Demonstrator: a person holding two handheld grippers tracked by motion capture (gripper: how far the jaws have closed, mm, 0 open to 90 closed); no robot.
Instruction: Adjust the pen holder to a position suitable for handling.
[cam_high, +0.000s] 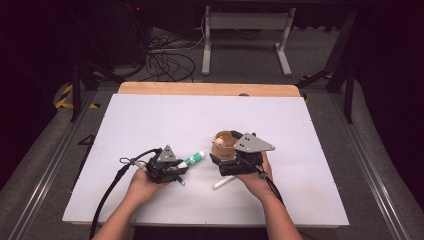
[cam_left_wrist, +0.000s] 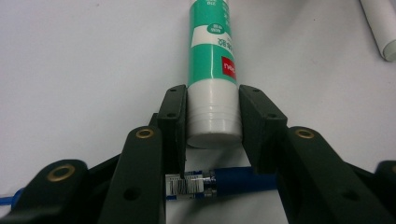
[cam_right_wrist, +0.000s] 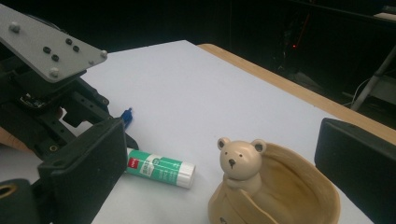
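Left claw (cam_left_wrist: 212, 116) around glue stick (cam_left_wrist: 212, 60), blue pen (cam_left_wrist: 233, 182) beneath, bear cup (cam_right_wrist: 275, 191) nearby.

Across the white table (cam_high: 165, 115), from 9 through 12 to 3 o'clock, the surface lies open. Toward 6, the glue stick (cam_high: 194, 159), bear-shaped holder (cam_high: 223, 142) and white marker (cam_high: 223, 182) crowd the narrow gap between both grippers.

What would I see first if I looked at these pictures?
Probably the little bear holder, a tan cup with a bear's head at its rim, sitting between the open jaws of the right gripper near the middle of the white table. Next, the green-and-white glue stick lying to its left, its white end pinched by the left gripper.
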